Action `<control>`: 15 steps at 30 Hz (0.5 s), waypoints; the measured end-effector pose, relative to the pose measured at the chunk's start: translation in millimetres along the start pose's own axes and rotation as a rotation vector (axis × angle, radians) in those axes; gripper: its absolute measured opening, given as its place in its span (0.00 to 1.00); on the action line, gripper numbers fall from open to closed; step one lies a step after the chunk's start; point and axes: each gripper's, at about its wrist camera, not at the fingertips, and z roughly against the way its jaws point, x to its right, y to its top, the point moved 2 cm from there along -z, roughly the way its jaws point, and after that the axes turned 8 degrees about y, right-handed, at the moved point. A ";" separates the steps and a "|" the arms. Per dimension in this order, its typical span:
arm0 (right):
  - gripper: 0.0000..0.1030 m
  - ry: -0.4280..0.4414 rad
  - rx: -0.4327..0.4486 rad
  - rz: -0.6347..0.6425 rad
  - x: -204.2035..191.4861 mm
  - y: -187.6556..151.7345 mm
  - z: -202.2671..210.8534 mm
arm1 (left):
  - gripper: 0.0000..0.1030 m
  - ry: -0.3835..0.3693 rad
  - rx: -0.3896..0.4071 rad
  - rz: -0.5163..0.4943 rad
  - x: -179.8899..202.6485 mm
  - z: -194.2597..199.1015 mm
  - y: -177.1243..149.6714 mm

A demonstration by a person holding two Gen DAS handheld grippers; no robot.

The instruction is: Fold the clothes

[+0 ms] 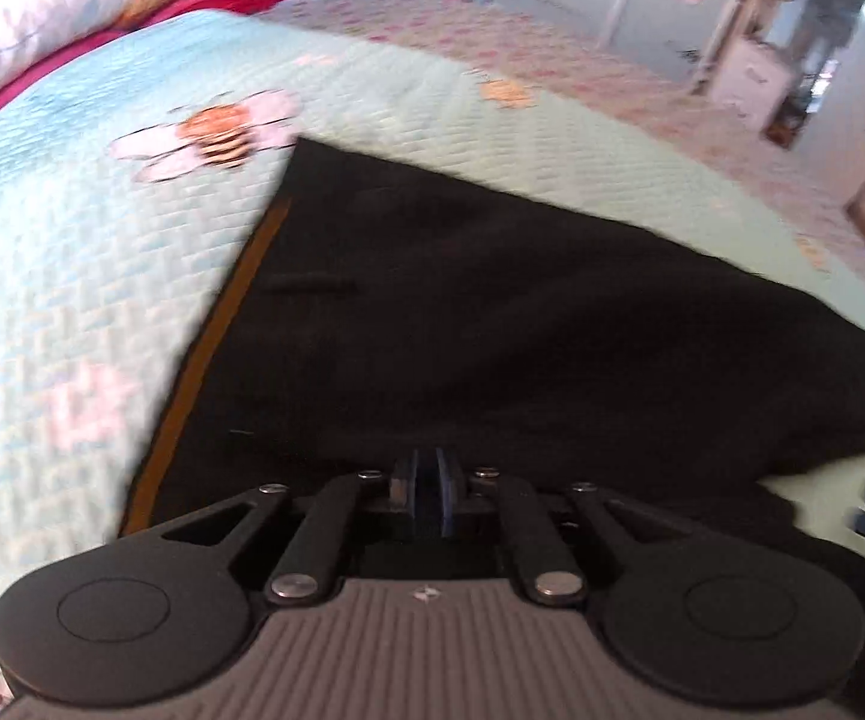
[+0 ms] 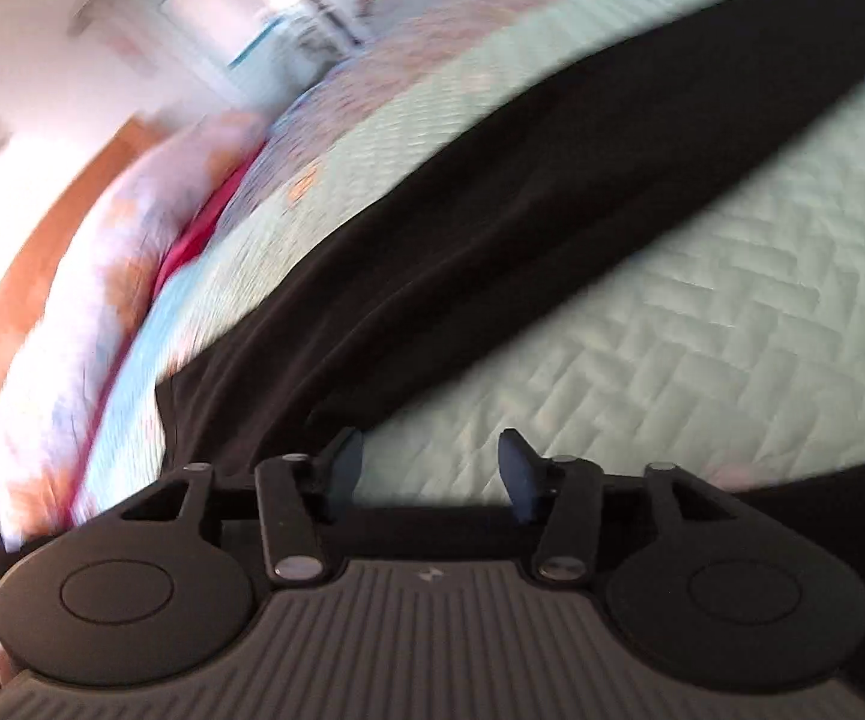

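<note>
Left wrist view: left gripper [image 1: 426,495] clenched at near hem of black garment [image 1: 492,330], which lies flat on quilted bedspread [image 1: 72,300]; right gripper [image 2: 429,471], released, hovers beside its long strip running far-right, cloth touching the left fingertip [image 2: 345,450].

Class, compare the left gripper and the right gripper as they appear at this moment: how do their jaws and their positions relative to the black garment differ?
The left gripper has its jaws pressed together at the near edge of the black garment; whether cloth is pinched cannot be told. The right gripper has its jaws spread wide, holding nothing. The left gripper faces the dark cloth; the right gripper's gap frames bare quilt, with the garment beside its left finger. Both share blue finger pads.
</note>
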 end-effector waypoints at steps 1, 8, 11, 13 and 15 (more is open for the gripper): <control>0.50 -0.022 0.023 -0.035 8.4 4.2 -4.0 | 0.12 -0.010 0.000 -0.008 8.9 -0.4 -0.5; 0.50 0.009 0.074 -0.204 35.4 22.0 -33.2 | 0.23 0.003 -0.068 -0.009 45.6 -28.2 -10.3; 0.49 -0.005 0.092 -0.181 31.8 28.9 -44.9 | 0.26 0.023 -0.089 -0.003 50.1 -30.2 -17.2; 0.40 -0.010 0.091 -0.182 31.6 29.6 -54.1 | 0.29 0.033 -0.096 0.003 51.6 -28.9 -20.6; 0.09 -0.004 0.058 -0.182 36.4 33.0 -59.7 | 0.32 0.043 -0.103 0.009 53.0 -27.7 -24.0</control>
